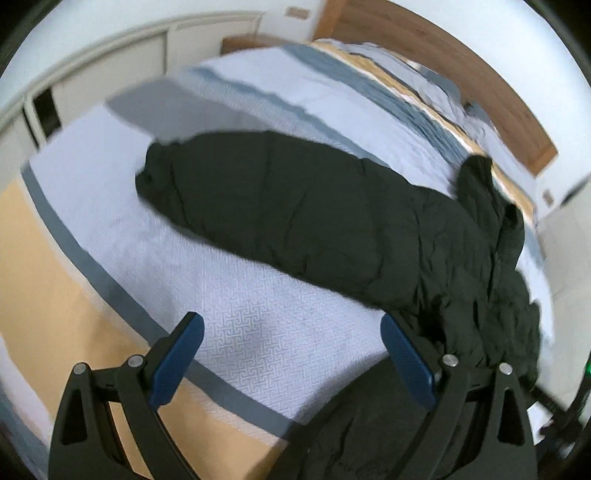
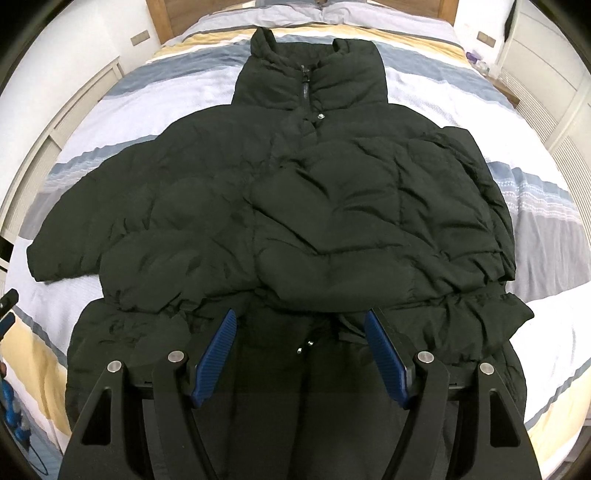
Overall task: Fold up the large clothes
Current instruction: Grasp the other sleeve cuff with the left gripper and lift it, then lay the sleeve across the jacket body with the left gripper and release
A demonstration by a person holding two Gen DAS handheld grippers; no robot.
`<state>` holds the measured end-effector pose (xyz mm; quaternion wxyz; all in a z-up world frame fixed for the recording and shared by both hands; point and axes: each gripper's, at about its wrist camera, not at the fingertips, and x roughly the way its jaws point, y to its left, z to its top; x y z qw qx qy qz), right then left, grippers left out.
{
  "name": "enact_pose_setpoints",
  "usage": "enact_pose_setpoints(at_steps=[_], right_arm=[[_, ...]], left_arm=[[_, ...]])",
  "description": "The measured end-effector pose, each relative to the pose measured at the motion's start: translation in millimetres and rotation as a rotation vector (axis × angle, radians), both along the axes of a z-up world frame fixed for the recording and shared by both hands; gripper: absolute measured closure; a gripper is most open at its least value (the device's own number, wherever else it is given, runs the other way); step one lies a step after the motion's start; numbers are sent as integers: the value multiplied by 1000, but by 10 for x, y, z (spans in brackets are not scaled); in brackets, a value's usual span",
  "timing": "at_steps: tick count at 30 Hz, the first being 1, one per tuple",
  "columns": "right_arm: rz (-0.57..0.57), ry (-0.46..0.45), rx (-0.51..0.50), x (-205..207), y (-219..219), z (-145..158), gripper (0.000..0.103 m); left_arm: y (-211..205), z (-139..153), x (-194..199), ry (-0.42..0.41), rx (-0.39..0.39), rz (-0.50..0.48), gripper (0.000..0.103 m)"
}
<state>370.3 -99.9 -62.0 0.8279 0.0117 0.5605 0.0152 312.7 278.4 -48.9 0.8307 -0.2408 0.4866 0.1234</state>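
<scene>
Striped bedding [image 1: 258, 332] fills my left wrist view, and the black puffer jacket [image 1: 332, 229] lies ahead and to the right of my left gripper [image 1: 291, 343], its outstretched sleeve running long from upper left to lower right. Jaws wide, nothing between them.

Seen from the right wrist, my right gripper [image 2: 301, 339] hangs open over the jacket's hem, collar [image 2: 314, 70] farthest from me, toward the headboard [image 2: 170, 14]. For that spread sleeve, I judge my left hand nearer.
</scene>
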Motion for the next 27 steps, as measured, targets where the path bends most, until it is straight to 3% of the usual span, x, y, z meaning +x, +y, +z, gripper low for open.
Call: enact_pose_setpoints(at_steps=[8, 16, 20, 24, 25, 27], right_arm=[[-17, 10, -18, 2, -165, -84, 32], [-40, 15, -47, -9, -384, -120, 32], [-48, 14, -61, 5, -489, -118, 32], [-66, 12, -66, 0, -613, -115, 32], [-71, 11, -66, -9, -635, -113, 32], [-79, 7, -64, -31, -688, -104, 32]], left_arm=[[897, -501, 78, -17, -209, 256, 6], [1680, -1158, 236, -149, -571, 416, 6], [1807, -1301, 263, -203, -648, 476, 7], [1840, -1325, 359, -233, -670, 495, 9], [1847, -1319, 400, -239, -672, 497, 13], [1866, -1331, 450, -243, -681, 493, 34]])
